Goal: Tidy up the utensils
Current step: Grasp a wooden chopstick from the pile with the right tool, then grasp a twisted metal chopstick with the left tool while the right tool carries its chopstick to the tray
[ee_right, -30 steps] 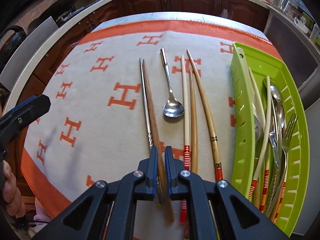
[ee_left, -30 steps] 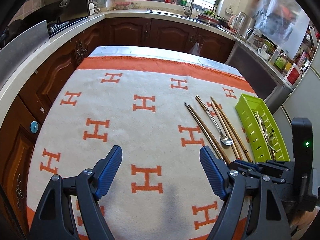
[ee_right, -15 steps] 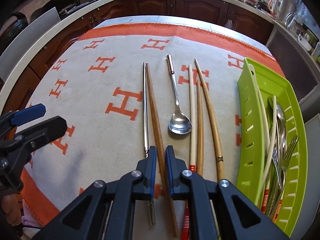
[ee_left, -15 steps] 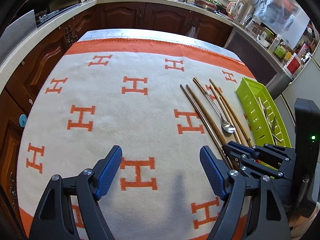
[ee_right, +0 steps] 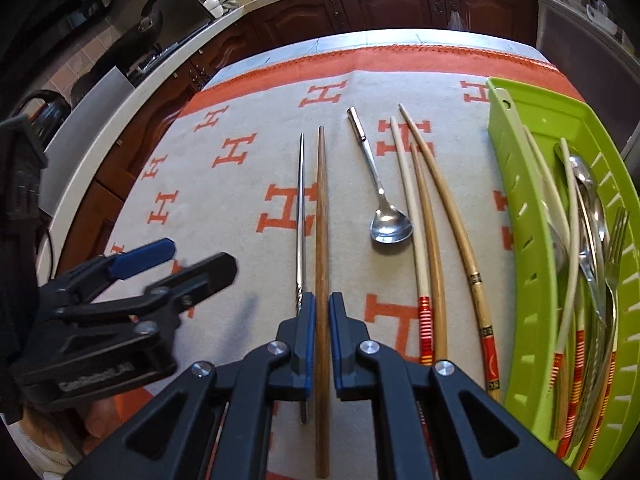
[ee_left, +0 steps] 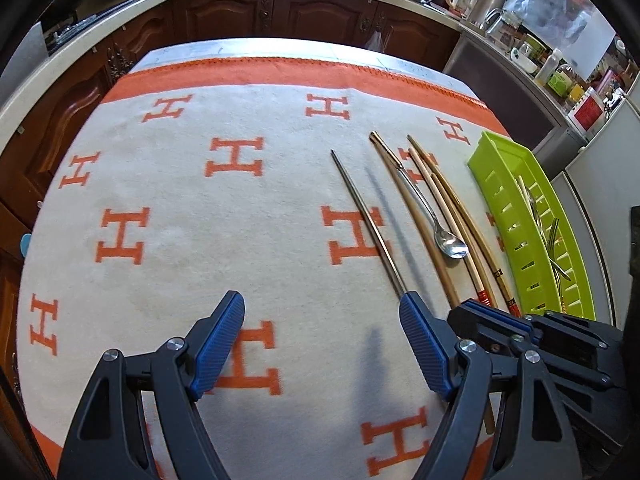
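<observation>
On cloth point(ee_right: 248, 184): five chopsticks point(ee_right: 321, 208), one spoon point(ee_right: 390, 228).

Left tool point(ee_left: 322, 326) agape, right tool point(ee_right: 322, 312) clamped.

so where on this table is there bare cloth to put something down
The wide stretch of cloth left of the metal chopstick, up to the orange border, is bare; only the open left gripper hovers at its near end. It is crowded from that chopstick rightward: wooden chopstick, spoon, more chopsticks, then the green tray, full of cutlery.
</observation>
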`<state>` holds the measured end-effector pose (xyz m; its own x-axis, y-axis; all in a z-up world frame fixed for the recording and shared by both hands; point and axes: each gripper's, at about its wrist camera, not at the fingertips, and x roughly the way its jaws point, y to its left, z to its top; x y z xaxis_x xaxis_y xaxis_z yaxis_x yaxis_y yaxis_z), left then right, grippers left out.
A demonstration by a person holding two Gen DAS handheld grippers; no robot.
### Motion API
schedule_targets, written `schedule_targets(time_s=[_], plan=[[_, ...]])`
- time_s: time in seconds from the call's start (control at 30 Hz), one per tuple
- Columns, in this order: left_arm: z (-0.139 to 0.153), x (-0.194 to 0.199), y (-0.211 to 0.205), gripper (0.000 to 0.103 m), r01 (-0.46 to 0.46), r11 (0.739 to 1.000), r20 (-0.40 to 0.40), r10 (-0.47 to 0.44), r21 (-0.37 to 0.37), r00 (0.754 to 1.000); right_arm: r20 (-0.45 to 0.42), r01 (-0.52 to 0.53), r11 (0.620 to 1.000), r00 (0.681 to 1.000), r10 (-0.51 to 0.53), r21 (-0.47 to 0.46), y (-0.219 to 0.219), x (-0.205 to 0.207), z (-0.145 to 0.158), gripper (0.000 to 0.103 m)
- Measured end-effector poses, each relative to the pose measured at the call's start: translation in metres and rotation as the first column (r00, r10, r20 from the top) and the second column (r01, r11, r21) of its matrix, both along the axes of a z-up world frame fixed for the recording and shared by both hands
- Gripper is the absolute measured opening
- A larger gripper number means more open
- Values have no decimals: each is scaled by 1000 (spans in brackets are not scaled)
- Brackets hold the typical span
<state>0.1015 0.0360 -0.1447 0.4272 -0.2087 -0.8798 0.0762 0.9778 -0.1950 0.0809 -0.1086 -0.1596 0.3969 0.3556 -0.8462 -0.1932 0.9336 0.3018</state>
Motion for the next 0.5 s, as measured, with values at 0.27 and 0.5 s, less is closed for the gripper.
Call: schedule_targets(time_s=[0.27,0.5], plan=[[-14,15,-38,78,-1,997,-20,3,72,1000,64,62,997,996,-64,42,-29,-12,22,6],[-20,15,-65,78,10,979,2,-11,202,1000,63,101,992,992,-106,80,-50,-21,23,6]])
